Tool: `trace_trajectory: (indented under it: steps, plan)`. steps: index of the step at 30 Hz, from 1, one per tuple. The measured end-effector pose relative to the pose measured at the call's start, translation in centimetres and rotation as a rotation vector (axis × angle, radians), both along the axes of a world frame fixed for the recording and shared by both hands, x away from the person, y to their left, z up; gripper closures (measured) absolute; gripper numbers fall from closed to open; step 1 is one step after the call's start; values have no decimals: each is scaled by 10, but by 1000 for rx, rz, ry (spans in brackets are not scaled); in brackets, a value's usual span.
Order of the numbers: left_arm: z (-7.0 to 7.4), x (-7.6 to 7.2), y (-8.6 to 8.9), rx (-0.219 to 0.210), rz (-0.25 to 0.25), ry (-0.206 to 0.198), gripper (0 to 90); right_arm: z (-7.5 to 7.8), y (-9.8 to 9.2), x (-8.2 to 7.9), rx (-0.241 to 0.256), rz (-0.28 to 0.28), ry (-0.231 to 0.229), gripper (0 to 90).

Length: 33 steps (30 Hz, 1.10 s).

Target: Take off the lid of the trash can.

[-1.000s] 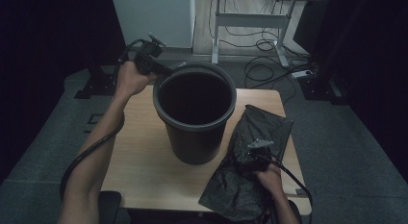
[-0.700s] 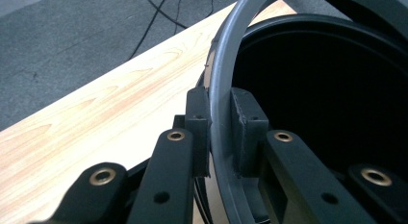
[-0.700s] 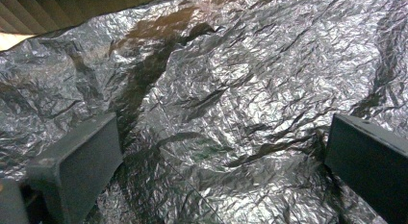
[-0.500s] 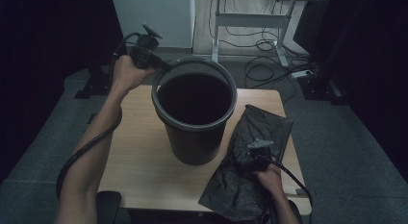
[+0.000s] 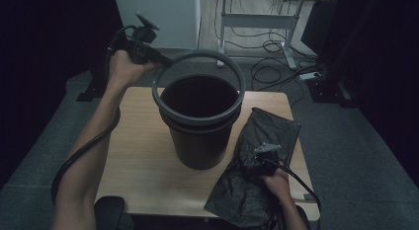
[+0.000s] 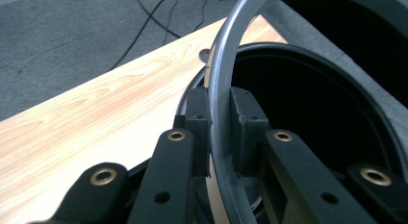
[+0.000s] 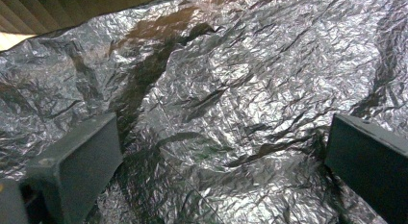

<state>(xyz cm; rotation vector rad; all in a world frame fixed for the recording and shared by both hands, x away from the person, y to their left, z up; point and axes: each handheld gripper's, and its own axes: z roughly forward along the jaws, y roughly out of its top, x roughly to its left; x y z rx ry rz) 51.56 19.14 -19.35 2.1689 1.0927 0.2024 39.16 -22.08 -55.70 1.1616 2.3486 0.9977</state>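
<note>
- high view shows the left gripper (image 5: 165, 62) holding the grey plastic retaining ring (image 5: 198, 89) by its near-left edge, tilted up off the round black plastic bin (image 5: 200, 136), probably so a liner can go in before the ring is pressed down again.
- left gripper view: the jaws are closed tight on the ring's thin wall, one pad inside, one outside; an edge pinch suits such a light hoop.
- bin stands upright mid-table on the pale wooden table (image 5: 138, 156), its mouth uncovered.
- right gripper (image 5: 257, 161) rests over the crumpled black plastic bag (image 5: 257, 190) lying flat just right of the bin, apparently ready to pick it up.
- right gripper view: jaws spread wide, gripping nothing, with wrinkled film between them.
</note>
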Motion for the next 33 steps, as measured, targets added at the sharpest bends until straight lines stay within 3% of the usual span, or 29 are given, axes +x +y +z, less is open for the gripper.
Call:
trace_trajectory:
  steps: [13, 33]
  plan:
    - [-17, 0, 29, 20, 57, 2, 786, 0, 0, 0, -1, 0, -1, 0]
    - [-36, -13, 94, 7, 158, 18, 785, 0, 0, 0, 0, 0, -1, 0]
